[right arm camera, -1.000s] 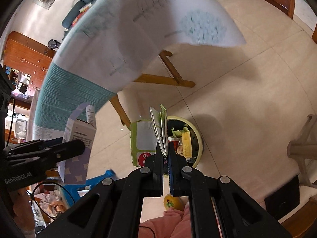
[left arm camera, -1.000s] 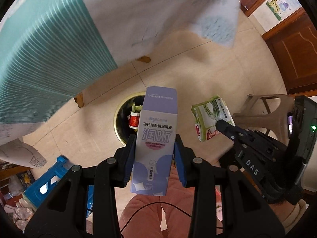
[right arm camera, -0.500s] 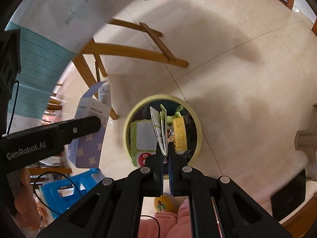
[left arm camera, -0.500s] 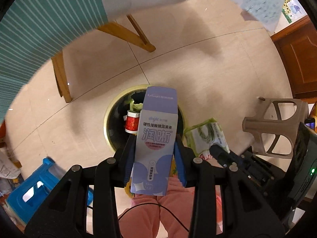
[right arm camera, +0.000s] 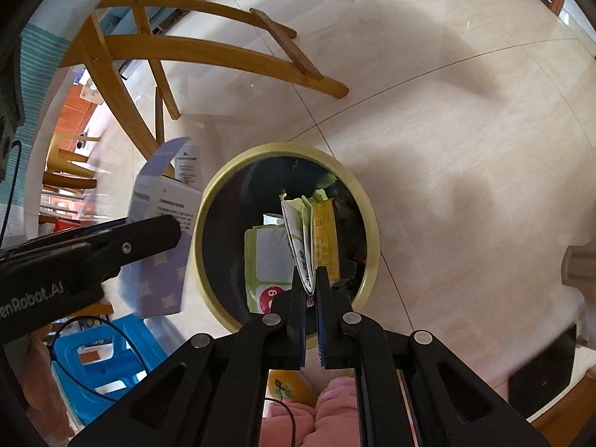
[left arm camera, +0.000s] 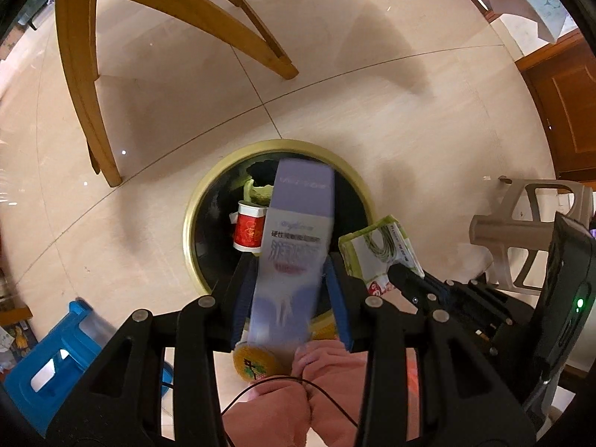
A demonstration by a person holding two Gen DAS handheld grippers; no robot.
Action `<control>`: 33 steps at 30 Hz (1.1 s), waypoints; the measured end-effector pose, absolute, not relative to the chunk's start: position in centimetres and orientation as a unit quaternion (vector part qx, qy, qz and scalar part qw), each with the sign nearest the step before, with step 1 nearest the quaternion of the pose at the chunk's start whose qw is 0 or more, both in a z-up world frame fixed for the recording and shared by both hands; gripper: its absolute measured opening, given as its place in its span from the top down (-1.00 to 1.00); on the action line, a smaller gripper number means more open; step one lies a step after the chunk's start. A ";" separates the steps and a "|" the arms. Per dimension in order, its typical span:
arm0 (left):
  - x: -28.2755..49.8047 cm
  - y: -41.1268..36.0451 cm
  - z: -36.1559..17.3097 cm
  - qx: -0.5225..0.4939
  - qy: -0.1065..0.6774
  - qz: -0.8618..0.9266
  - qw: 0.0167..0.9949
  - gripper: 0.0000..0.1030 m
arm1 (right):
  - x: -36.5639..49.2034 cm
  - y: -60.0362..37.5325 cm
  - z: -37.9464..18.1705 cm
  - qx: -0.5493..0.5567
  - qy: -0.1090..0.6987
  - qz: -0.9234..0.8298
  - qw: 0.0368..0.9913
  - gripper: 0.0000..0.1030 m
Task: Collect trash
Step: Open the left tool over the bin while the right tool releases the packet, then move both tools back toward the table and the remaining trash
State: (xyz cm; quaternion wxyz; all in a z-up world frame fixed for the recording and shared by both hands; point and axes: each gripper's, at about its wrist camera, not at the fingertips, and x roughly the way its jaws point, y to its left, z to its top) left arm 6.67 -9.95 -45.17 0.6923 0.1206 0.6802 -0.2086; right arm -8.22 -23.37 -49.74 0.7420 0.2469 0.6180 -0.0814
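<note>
A round yellow-rimmed trash bin [left arm camera: 193, 201] stands on the tiled floor, also in the right wrist view [right arm camera: 208, 201]; it holds a red-and-white cup [left arm camera: 247, 232] and several packets. My left gripper [left arm camera: 288, 279] has its jaws spread, and a blurred purple carton [left arm camera: 294, 246] sits loose between them over the bin; the carton also shows in the right wrist view [right arm camera: 160, 231]. My right gripper [right arm camera: 311, 279] is shut on a flat green-and-white wrapper [right arm camera: 298, 234], held over the bin; the wrapper shows in the left wrist view [left arm camera: 376, 249].
Wooden table legs [left arm camera: 85, 85] stand behind the bin. A blue plastic stool [left arm camera: 48, 357] is at the lower left, a grey plastic stool [left arm camera: 529, 231] at the right. The person's pink-clad legs [left arm camera: 298, 402] are below the grippers.
Both grippers have come down closer over the bin. The left jaws have spread and the purple carton now blurs, slipping downward between them. The right gripper stays shut on the wrapper.
</note>
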 end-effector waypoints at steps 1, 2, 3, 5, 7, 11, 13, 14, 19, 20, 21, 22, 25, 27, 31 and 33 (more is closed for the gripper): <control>6.7 -9.8 -45.2 0.123 0.677 -0.207 0.695 0.13 | -8.1 -23.3 -50.1 0.246 0.620 -0.078 0.741 0.92; 6.8 -9.5 -45.2 0.124 0.674 -0.204 0.699 -0.03 | -8.1 -23.3 -50.2 0.246 0.622 -0.076 0.739 0.91; 6.9 -9.3 -45.0 0.125 0.672 -0.199 0.702 -0.38 | -8.0 -23.2 -50.4 0.245 0.624 -0.075 0.739 0.91; 7.0 -8.7 -44.8 0.121 0.666 -0.191 0.711 -0.58 | -7.6 -22.9 -50.9 0.245 0.627 -0.069 0.736 0.90; 7.1 -8.0 -44.4 0.118 0.664 -0.183 0.715 -0.58 | -7.3 -22.5 -51.0 0.247 0.630 -0.065 0.734 0.87; 6.9 -6.5 -43.3 0.112 0.660 -0.170 0.723 -0.58 | -7.2 -22.1 -50.3 0.252 0.622 -0.060 0.739 0.49; 6.6 -5.8 -42.5 0.110 0.656 -0.165 0.729 -0.58 | -7.3 -22.0 -49.6 0.253 0.616 -0.060 0.744 0.40; 6.4 -5.5 -42.0 0.109 0.653 -0.163 0.732 -0.58 | -7.3 -21.9 -49.2 0.254 0.614 -0.060 0.745 0.36; 5.2 -5.2 -39.0 0.115 0.649 -0.163 0.734 -0.58 | -7.6 -22.1 -46.7 0.269 0.602 -0.062 0.749 0.34; 5.1 -5.2 -38.4 0.117 0.648 -0.165 0.735 -0.58 | -7.8 -22.1 -46.0 0.271 0.600 -0.062 0.750 0.34; 4.8 -5.2 -37.4 0.121 0.645 -0.168 0.736 -0.58 | -7.8 -22.1 -45.2 0.272 0.599 -0.062 0.751 0.34; 4.5 -5.2 -36.5 0.123 0.643 -0.169 0.736 -0.58 | -7.9 -22.0 -44.3 0.273 0.597 -0.061 0.752 0.34; 3.8 -5.3 -33.5 0.124 0.642 -0.176 0.736 -0.58 | -8.5 -21.8 -41.3 0.273 0.593 -0.060 0.755 0.34; 3.5 -5.3 -31.0 0.123 0.640 -0.180 0.737 -0.58 | -8.8 -21.7 -39.1 0.275 0.590 -0.059 0.757 0.34; 3.0 -5.3 -25.9 0.124 0.633 -0.185 0.742 -0.58 | -9.6 -21.6 -33.8 0.281 0.578 -0.056 0.764 0.34; 2.9 -5.2 -22.8 0.120 0.628 -0.187 0.746 -0.58 | -10.0 -21.6 -31.0 0.276 0.574 -0.055 0.769 0.34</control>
